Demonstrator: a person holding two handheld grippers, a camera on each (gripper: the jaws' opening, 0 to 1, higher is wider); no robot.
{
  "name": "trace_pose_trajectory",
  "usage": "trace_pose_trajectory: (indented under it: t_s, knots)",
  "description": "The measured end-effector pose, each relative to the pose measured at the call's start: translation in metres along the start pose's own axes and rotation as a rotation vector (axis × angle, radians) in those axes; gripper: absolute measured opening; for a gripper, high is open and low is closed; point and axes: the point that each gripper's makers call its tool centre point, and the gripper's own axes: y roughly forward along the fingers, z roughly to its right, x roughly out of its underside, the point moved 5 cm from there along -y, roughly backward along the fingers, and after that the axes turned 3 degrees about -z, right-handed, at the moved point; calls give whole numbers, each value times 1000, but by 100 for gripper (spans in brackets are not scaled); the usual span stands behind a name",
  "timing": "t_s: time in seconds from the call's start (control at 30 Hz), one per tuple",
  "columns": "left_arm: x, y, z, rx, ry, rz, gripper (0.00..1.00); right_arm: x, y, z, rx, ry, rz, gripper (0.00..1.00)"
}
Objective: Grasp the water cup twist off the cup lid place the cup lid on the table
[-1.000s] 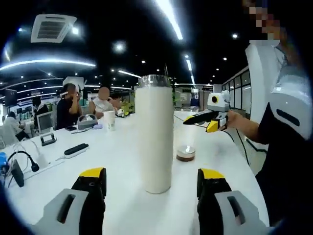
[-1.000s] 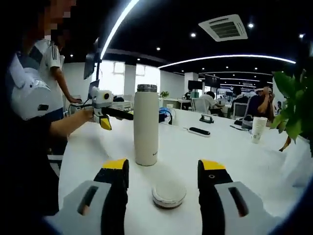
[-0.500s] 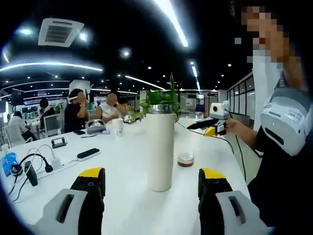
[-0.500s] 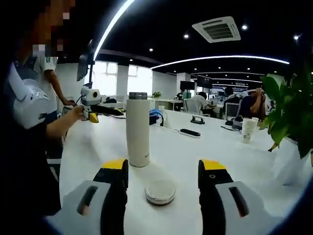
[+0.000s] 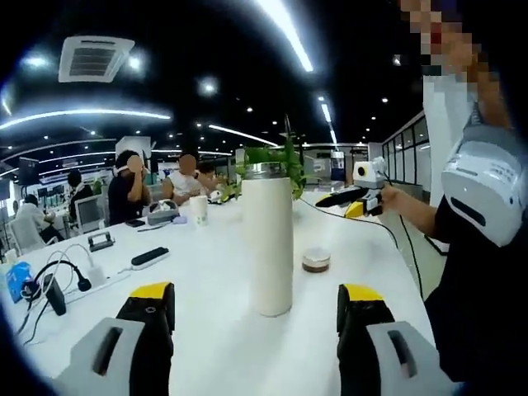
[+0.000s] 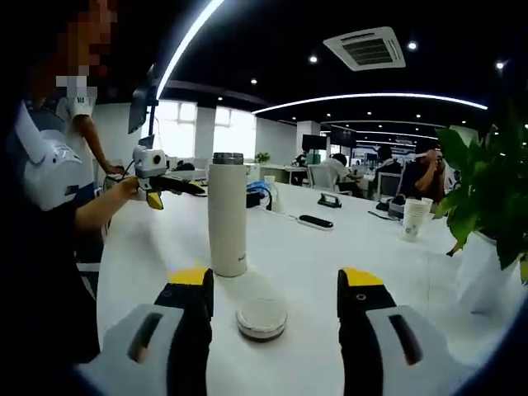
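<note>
A tall cream water cup point(image 5: 271, 244) with a metal rim stands upright on the white table point(image 5: 206, 272), ahead of my left gripper point(image 5: 257, 307), which is open and holds nothing. The round cup lid point(image 5: 315, 260) lies flat on the table just right of the cup and beyond it. In the right gripper view the lid point(image 6: 261, 318) lies between the jaws of my open right gripper point(image 6: 274, 289), with the cup point(image 6: 227, 216) upright behind it to the left. The left gripper point(image 6: 157, 183) shows at the left, held in a hand. The right gripper point(image 5: 355, 198) appears at the right of the left gripper view.
A potted green plant point(image 6: 483, 190) stands at the table's right. A paper cup point(image 6: 412, 219), a power strip point(image 5: 148, 256), headphones point(image 5: 51, 280) and cables lie farther along the table. Several people sit at the far end. The person point(image 5: 478, 247) holding the grippers stands close by.
Both views have drifted slightly; the cup and lid stay where they were. Over the last second the left gripper backed away from the cup.
</note>
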Motion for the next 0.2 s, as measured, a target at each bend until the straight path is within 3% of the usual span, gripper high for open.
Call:
trace_pose_trajectory:
  t_s: [0.2]
  knots:
    - [2,3,5,12,15,-4,80,2,2,1,4,17,4,63]
